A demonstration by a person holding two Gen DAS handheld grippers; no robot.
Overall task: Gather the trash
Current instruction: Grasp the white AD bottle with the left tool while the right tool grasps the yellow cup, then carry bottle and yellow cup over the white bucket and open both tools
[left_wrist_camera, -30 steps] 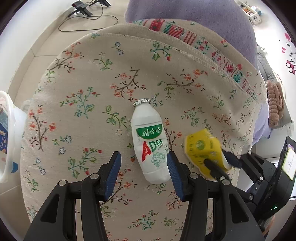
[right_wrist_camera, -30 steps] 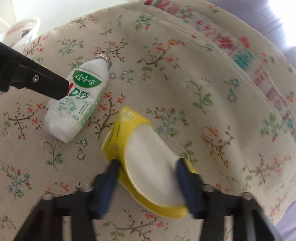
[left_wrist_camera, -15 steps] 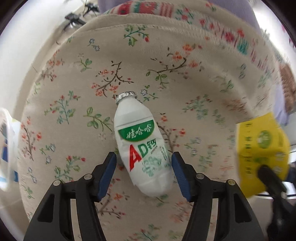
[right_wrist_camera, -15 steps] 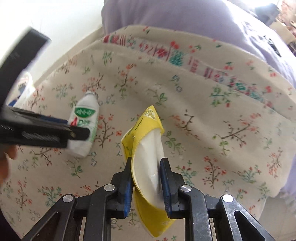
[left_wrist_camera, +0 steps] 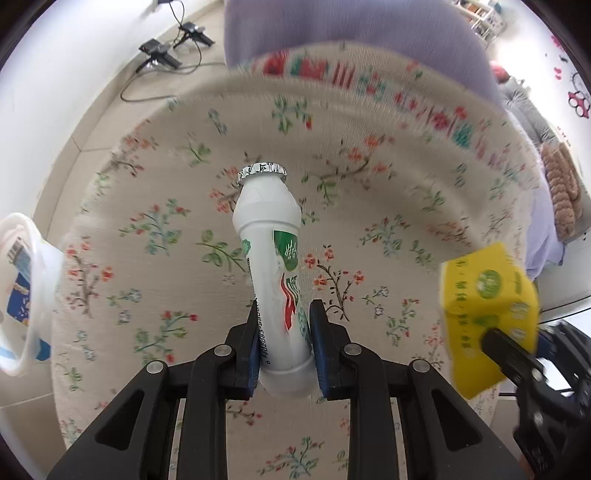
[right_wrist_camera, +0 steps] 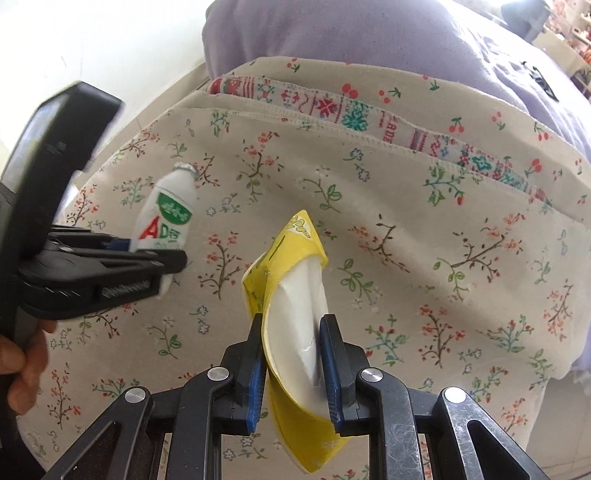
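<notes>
A floral cloth [left_wrist_camera: 388, 206] covers the work surface across both views, with a patterned woven strip [right_wrist_camera: 369, 118] along its far hem and a purple blanket [right_wrist_camera: 351, 33] beyond that. At the left edge of the left wrist view sits a white plastic bag [left_wrist_camera: 26, 266], its mouth open. The left gripper [left_wrist_camera: 283, 345] is clamped on the lower body of a white drink bottle [left_wrist_camera: 271, 251]; the bottle runs forward between the blue pads, base nearest the camera, foil cap pointing away, and is pinched in at the grip. The right gripper [right_wrist_camera: 293, 363] is closed on a yellow packet [right_wrist_camera: 280, 266] with white tissue showing; the packet is squeezed narrow between the pads and sticks out ahead of and behind them. In the right wrist view the bottle [right_wrist_camera: 166, 218] appears left of the packet, well apart from it.
</notes>
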